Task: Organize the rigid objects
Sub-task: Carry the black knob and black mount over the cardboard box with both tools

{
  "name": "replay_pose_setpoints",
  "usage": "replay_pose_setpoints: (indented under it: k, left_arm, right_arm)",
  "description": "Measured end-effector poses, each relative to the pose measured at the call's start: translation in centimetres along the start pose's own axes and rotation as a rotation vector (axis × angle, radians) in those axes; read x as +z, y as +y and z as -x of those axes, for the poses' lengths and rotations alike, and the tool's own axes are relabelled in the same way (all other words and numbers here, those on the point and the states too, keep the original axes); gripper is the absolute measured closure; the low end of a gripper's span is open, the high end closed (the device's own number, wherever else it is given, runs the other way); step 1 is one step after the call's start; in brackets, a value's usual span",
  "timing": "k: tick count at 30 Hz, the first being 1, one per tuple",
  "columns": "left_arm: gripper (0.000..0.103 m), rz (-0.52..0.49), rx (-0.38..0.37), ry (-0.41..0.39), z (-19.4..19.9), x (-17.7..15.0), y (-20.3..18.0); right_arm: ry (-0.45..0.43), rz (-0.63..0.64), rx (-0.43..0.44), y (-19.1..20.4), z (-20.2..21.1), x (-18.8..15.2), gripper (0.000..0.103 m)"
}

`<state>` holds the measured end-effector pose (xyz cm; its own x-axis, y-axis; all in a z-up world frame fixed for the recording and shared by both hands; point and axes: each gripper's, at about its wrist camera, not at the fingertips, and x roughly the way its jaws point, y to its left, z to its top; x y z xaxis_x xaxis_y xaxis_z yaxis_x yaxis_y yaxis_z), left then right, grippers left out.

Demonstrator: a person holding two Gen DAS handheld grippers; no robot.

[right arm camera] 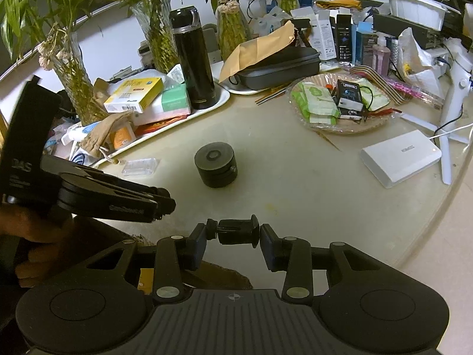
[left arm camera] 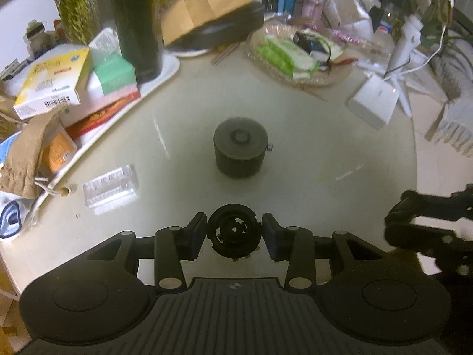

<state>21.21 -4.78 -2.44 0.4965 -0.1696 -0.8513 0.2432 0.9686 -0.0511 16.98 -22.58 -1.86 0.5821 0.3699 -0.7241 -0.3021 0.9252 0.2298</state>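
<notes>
My left gripper (left arm camera: 233, 219) is shut on a black round ring-shaped part (left arm camera: 233, 233) with small screws along its lower rim, and its pads press on both sides of it. It hangs over the pale round table (left arm camera: 310, 153). A black cylinder (left arm camera: 240, 151) with a small side knob stands on the table beyond it. My right gripper (right arm camera: 235, 229) is shut on a small black clamp piece with a threaded screw (right arm camera: 239, 233). The same cylinder (right arm camera: 215, 168) stands ahead of it. The left gripper (right arm camera: 164, 204) shows at the left of the right wrist view, held in a hand.
A clear plastic case (left arm camera: 111, 189) lies left of the cylinder. A white tray (right arm camera: 220, 102) holds boxes and a tall black flask (right arm camera: 193, 59). A wicker plate (right arm camera: 381, 121) of packets and a white power bank (right arm camera: 400, 156) sit to the right. Vases and clutter line the back.
</notes>
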Motion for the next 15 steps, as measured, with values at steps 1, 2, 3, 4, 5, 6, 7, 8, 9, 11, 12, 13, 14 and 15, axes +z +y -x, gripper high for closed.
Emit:
replay_pose_setpoints:
  k: [1, 2, 3, 4, 5, 6, 7, 8, 9, 11, 12, 13, 14, 15]
  left_arm:
    - [0.063, 0.000, -0.006, -0.011, 0.3, 0.0, 0.0]
    - [0.063, -0.001, -0.013, -0.024, 0.6, 0.1, 0.0]
    - [0.063, -0.002, -0.019, -0.033, 0.9, 0.0, 0.0]
    - [0.063, -0.003, -0.026, -0.043, 1.2, 0.1, 0.0]
    - [0.063, -0.004, -0.031, -0.055, 1.5, 0.0, 0.0]
    - [0.063, -0.003, -0.032, -0.064, 1.7, 0.0, -0.1]
    - [0.063, 0.000, -0.031, -0.075, 1.9, -0.1, -0.1]
    - [0.063, 0.002, -0.029, -0.090, 2.2, -0.2, -0.1]
    - [0.063, 0.002, -0.023, -0.103, 2.6, -0.2, -0.1]
    - [0.063, -0.007, -0.010, -0.125, 3.3, -0.4, -0.4]
    - [0.063, -0.007, -0.012, -0.137, 3.6, -0.5, -0.4]
    - [0.063, -0.005, -0.015, -0.148, 3.9, -0.6, -0.5]
    - [0.063, -0.004, -0.016, -0.160, 4.2, -0.7, -0.5]
    - [0.063, -0.005, -0.015, -0.171, 4.4, -0.8, -0.5]
  right_arm:
    - [0.002, -0.001, 0.003, 0.0, -0.1, 0.0, 0.061]
    - [0.004, -0.003, 0.005, 0.0, -0.1, 0.0, 0.061]
    - [0.006, -0.004, 0.005, 0.1, -0.2, 0.0, 0.061]
    - [0.006, -0.004, 0.005, 0.1, -0.3, 0.0, 0.061]
    - [0.006, -0.004, 0.005, 0.2, -0.4, 0.0, 0.061]
    - [0.005, -0.006, 0.005, 0.1, -0.4, 0.1, 0.061]
    - [0.001, -0.011, 0.010, 0.1, -0.4, 0.1, 0.061]
    - [-0.001, -0.019, 0.021, 0.1, -0.4, 0.1, 0.061]
    - [-0.003, -0.032, 0.037, 0.0, -0.4, 0.2, 0.061]
    - [-0.005, -0.053, 0.062, -0.2, -0.5, 0.1, 0.061]
    - [-0.007, -0.057, 0.063, -0.2, -0.5, 0.1, 0.061]
    - [-0.009, -0.058, 0.062, -0.1, -0.6, 0.1, 0.061]
    - [-0.012, -0.057, 0.065, 0.0, -0.6, 0.0, 0.061]
    - [-0.014, -0.057, 0.067, 0.1, -0.7, 0.0, 0.061]
